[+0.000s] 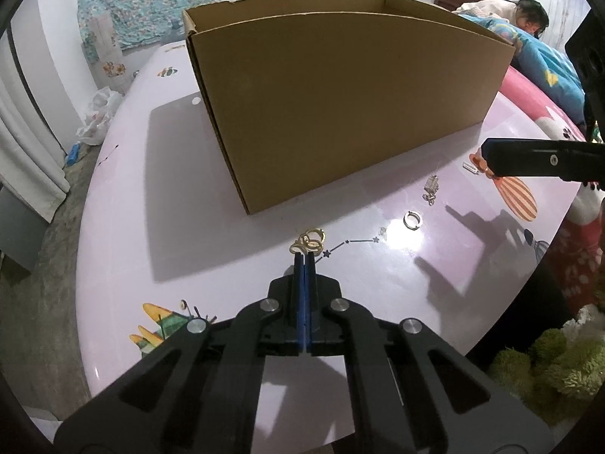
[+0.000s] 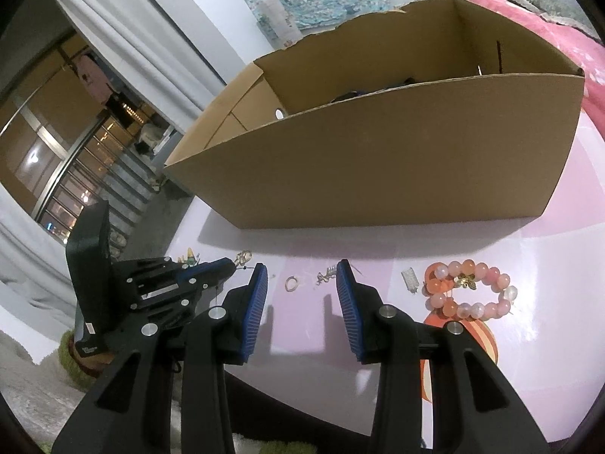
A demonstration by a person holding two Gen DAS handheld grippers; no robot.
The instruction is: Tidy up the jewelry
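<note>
The pale table (image 1: pixel 159 174) carries a cardboard box (image 1: pixel 340 94), ring (image 1: pixel 411 220) and bead bracelet (image 2: pixel 469 289).

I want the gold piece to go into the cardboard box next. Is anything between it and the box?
Only the cardboard box's own near wall. The left gripper is shut on the gold piece just before that wall, with bare table between. The piece must be lifted over the rim.

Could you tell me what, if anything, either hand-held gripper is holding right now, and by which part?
The left hand-held gripper pinches the gold jewelry piece by its near lower edge, at the fingertips. The right hand-held gripper is open and holds nothing.
</note>
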